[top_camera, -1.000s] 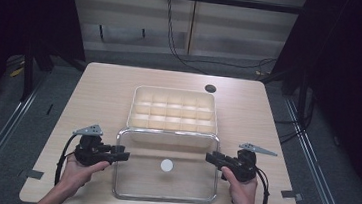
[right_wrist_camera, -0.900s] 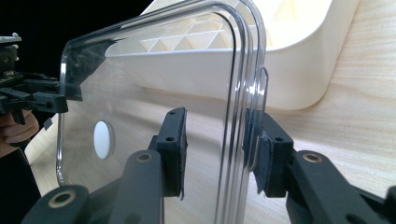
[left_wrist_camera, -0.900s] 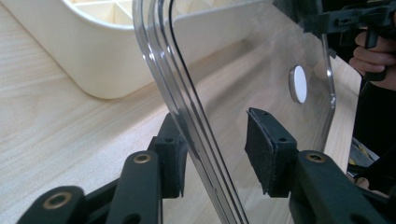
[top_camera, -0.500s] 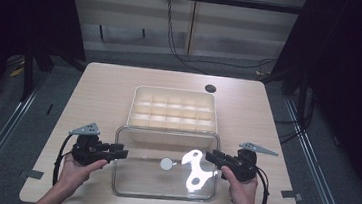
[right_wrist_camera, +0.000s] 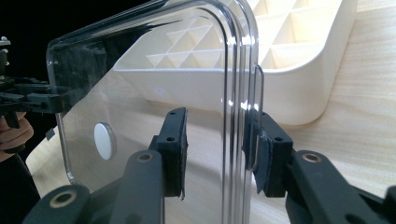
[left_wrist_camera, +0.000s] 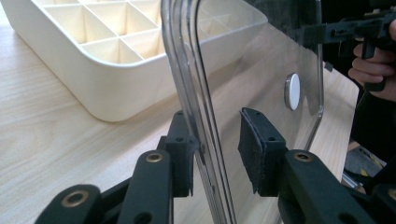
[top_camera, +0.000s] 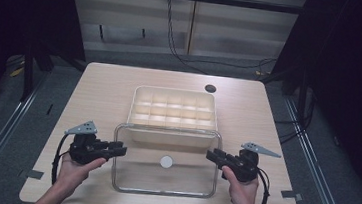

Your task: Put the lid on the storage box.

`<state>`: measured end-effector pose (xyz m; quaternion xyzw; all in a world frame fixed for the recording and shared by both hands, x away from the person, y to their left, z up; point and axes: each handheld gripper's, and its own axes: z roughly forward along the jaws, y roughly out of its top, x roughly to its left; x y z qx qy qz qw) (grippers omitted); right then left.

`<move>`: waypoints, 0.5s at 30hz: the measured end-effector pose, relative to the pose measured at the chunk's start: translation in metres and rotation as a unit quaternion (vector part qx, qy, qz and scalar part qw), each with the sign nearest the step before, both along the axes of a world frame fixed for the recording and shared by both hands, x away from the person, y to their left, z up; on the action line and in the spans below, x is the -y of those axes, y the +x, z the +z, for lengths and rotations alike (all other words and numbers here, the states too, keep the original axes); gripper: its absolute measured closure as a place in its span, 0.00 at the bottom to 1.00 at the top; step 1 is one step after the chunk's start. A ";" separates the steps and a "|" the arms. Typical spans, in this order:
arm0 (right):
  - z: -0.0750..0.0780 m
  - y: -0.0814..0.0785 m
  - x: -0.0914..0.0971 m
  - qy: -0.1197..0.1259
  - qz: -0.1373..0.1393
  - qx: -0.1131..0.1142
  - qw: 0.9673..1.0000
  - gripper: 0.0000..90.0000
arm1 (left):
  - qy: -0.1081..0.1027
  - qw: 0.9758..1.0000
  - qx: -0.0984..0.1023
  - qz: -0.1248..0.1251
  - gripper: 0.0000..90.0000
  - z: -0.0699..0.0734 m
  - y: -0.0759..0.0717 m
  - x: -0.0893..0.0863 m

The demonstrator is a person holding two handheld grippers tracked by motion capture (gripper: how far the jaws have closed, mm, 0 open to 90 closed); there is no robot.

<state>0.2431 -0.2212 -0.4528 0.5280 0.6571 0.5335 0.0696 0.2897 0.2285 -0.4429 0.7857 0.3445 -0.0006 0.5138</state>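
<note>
A clear lid (top_camera: 161, 183) with a white round spot (top_camera: 166, 161) lies tilted at the table's front, its far edge over the front rim of a cream compartment tray (top_camera: 214, 110). My left gripper (top_camera: 120, 150) straddles the lid's left edge. In the left gripper view (left_wrist_camera: 215, 140) its jaws have just been closing: one pad touches the lid's rim (left_wrist_camera: 187, 70) and the other stands a little off it. My right gripper (top_camera: 212, 155) straddles the right edge. In the right gripper view (right_wrist_camera: 217, 149) one pad lies against the rim (right_wrist_camera: 238, 70), with a gap at the other.
The tray's several compartments hold nothing. A small black disc (top_camera: 210, 89) sits on the wooden table (top_camera: 99, 94) behind the tray. Dark floor, rails and cables surround the table. Bare wood lies left and right of the tray.
The lid's near edge has shifted slightly, and a bright glare crossed its right half half a second ago and is gone now. Both hands stay in place.
</note>
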 end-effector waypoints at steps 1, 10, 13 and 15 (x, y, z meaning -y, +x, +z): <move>0.001 0.000 0.000 0.000 0.000 0.001 1.000 0.68 | -0.001 1.000 0.002 0.001 0.74 0.001 0.000 0.000; 0.007 -0.001 -0.001 -0.002 -0.001 0.012 1.000 0.68 | -0.002 1.000 0.015 0.008 0.76 0.008 -0.002 0.000; 0.008 0.000 -0.002 0.000 0.001 0.013 1.000 0.68 | -0.007 1.000 0.019 0.010 0.76 0.009 -0.003 -0.002; 0.009 0.000 -0.003 -0.001 0.002 0.014 1.000 0.68 | -0.008 1.000 0.021 0.012 0.77 0.010 -0.003 -0.003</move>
